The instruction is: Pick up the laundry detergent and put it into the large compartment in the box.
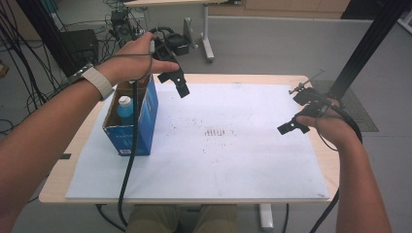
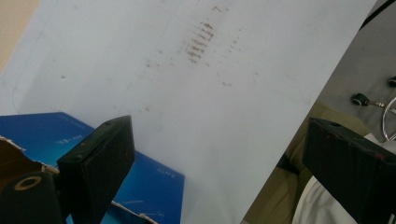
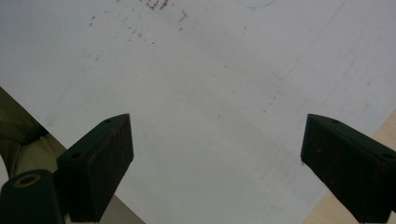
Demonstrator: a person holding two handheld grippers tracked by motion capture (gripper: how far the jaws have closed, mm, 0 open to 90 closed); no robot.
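Hovering just above the blue box [image 1: 138, 121], the left gripper [image 1: 176, 83], jaws apart like the right gripper's [image 1: 291, 127], might knock it over, spilling the bottle [image 1: 125, 108].

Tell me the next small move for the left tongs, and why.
Probably lower the left tongs into the open top of the blue box toward the bottle. They hang open and empty just above the box's far edge, the bottle stands upright inside, and the right tongs wait open far across the white mat.

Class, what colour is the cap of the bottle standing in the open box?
White, on a blue bottle inside the blue box; the high view shows it best.
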